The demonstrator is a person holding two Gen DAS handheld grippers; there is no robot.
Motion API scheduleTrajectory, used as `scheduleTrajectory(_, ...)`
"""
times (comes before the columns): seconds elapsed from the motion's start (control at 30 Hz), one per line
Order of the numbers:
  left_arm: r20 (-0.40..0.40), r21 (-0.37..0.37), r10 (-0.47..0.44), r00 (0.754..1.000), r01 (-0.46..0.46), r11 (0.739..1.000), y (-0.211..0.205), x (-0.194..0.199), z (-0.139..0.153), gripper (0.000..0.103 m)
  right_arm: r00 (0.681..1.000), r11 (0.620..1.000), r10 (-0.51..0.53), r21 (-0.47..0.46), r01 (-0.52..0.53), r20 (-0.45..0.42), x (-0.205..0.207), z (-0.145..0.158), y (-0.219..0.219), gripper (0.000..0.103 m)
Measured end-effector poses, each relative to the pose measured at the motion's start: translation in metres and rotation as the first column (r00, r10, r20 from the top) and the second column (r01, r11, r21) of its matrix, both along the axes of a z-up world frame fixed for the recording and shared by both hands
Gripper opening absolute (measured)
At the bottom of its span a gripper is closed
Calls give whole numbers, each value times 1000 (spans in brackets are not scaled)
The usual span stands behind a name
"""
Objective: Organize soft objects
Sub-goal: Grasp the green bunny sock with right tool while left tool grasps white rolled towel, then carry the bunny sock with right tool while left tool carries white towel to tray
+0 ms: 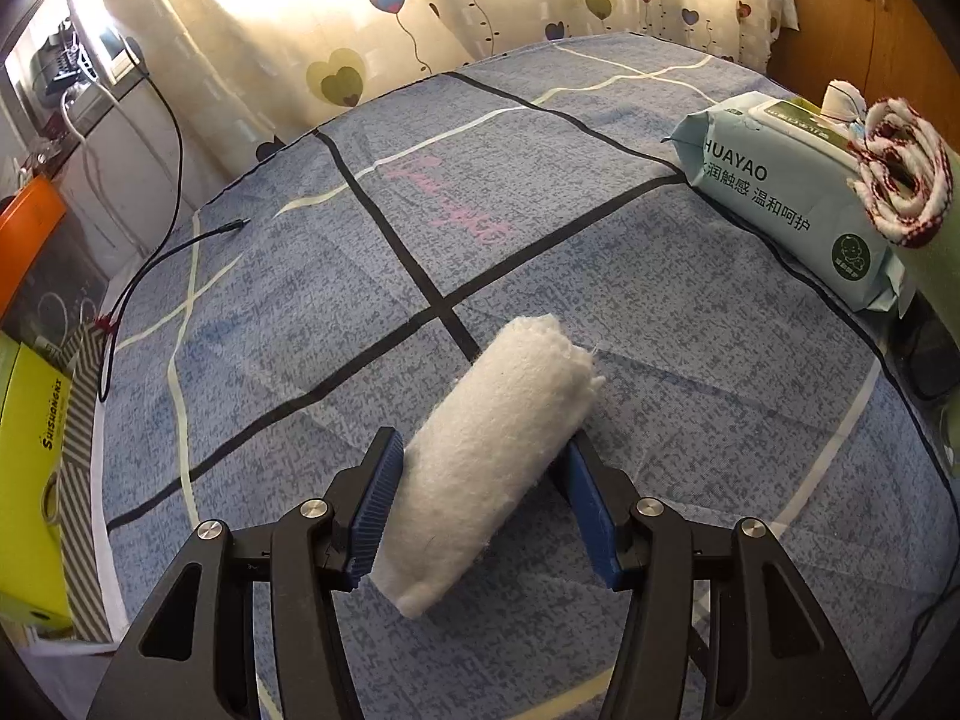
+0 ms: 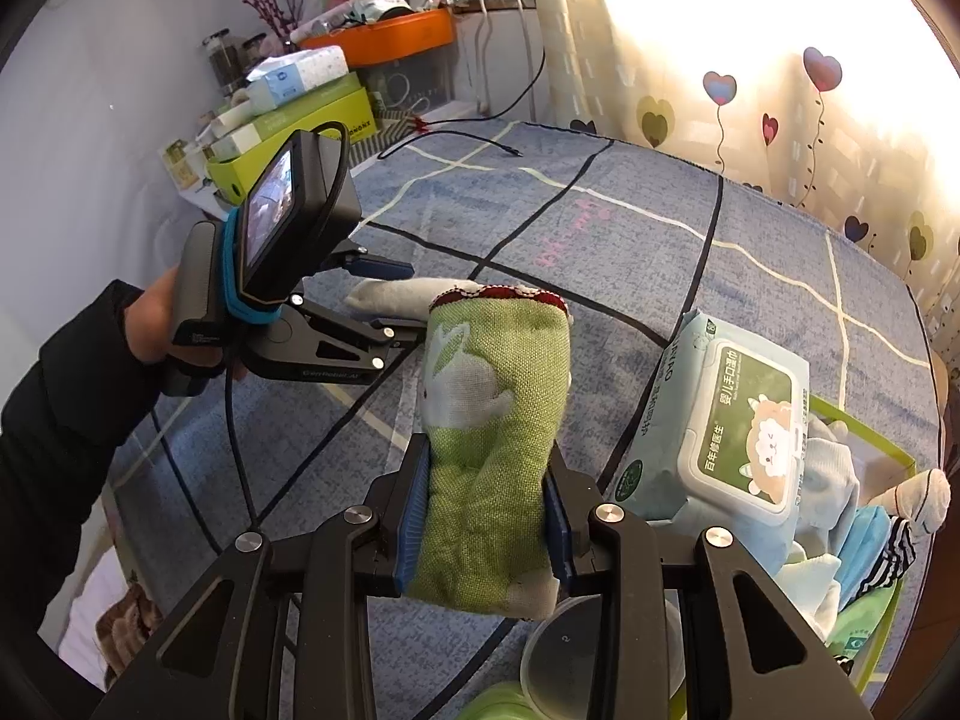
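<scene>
Left wrist view: our left gripper point(image 1: 480, 498) sits over the blue checked bedsheet point(image 1: 660, 396), jaws spread wide. The white rolled towel point(image 1: 486, 468) lies on the sheet between them. Left pad point(image 1: 375, 516) is touching or just beside the roll; right pad point(image 1: 591, 516) stands clear, so nothing is clamped. Roll runs roughly along the fingers, its far end frayed, near the crossing of the black stripes. Far right we see a pale blue wet-wipes pack point(image 1: 786, 180) on the sheet, with a red-edged white rolled cloth point(image 1: 900, 174) in front of it. A black cable point(image 1: 156, 264) trails across the sheet's left edge; a yellow-green box point(image 1: 30, 480) sits beyond that edge.

Right wrist view: our right gripper point(image 2: 486, 504) is clamped on a green rolled towel point(image 2: 492, 438) with a white rabbit print, both blue pads pressing its sides, roll held clear of the bed. Its far end shows a red-stitched rim. At left a hand point(image 2: 156, 324) in a dark sleeve holds the left gripper point(image 2: 384, 294), camera screen facing us, with the white roll point(image 2: 408, 294) at its fingers. Wipes pack point(image 2: 720, 426) is to the right, leaning on a green-rimmed basket point(image 2: 888, 450) of socks and small cloths.
</scene>
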State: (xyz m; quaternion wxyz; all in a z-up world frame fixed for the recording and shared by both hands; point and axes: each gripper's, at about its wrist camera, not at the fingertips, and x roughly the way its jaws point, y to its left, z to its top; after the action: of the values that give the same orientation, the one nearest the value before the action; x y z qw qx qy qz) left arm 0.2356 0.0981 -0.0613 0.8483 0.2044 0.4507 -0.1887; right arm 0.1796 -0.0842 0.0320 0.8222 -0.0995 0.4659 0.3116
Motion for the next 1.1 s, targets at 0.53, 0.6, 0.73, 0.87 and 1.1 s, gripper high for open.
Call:
scheduleTrajectory(0.53,33,-75,158,987,-156,985,-8,-35,25,26,1000,999,-12,51,10,27,-13,13,-15,32)
scheduleTrajectory(0.6,28,-113,183,983,-178,977,-12,-43,31,26,999,998,-16,57,14,37,-16,17,-18,32)
scheduleTrajectory(0.73,21,-173,212,977,-205,963,-18,-57,40,26,998,997,-27,75,23,60,-24,24,-27,32)
scheduleTrajectory(0.87,11,-246,277,961,-266,932,-18,-76,54,26,996,995,-45,91,38,81,-34,31,-38,32)
scheduleTrajectory(1.1,23,-338,364,931,-336,879,-25,-110,75,26,992,992,-69,113,57,104,-51,36,-54,32)
